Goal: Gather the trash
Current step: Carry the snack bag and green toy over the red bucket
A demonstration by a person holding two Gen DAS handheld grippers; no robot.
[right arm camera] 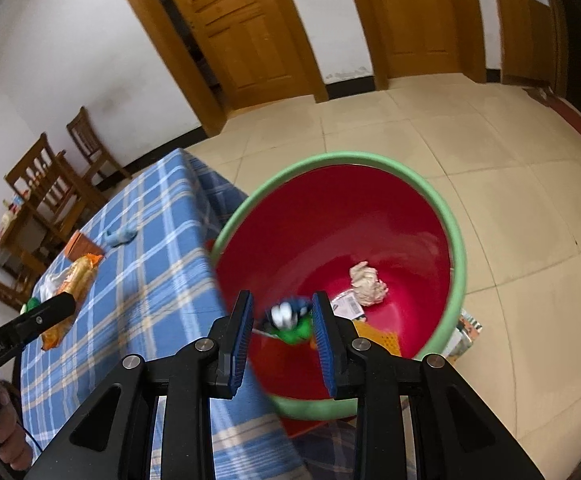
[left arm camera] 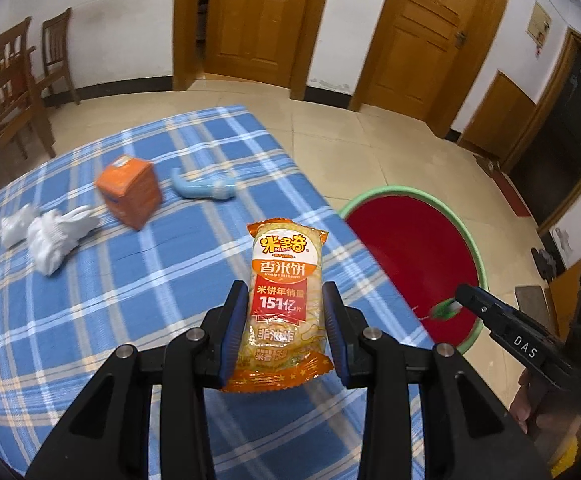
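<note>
Here the left tool point(left arm camera: 284, 332) pinches a rice-cracker packet point(left arm camera: 286, 304) upright between its pads, above the blue plaid tabletop point(left arm camera: 130, 280). The right tool point(right arm camera: 282, 330), over the red basin point(right arm camera: 330, 220), has a blurred green-and-white scrap point(right arm camera: 290, 320) between its pads; whether they press it is unclear.

A blue plaid tablecloth point(left arm camera: 138, 280) covers the table. Two wooden chairs point(left arm camera: 14, 92) stand at the far left against a white wall point(left arm camera: 122, 20). Two panelled wooden doors point(left arm camera: 254, 20) close the far side, on a cream tiled floor point(left arm camera: 390, 148); a dark doorway point(left arm camera: 570, 128) opens at right.
</note>
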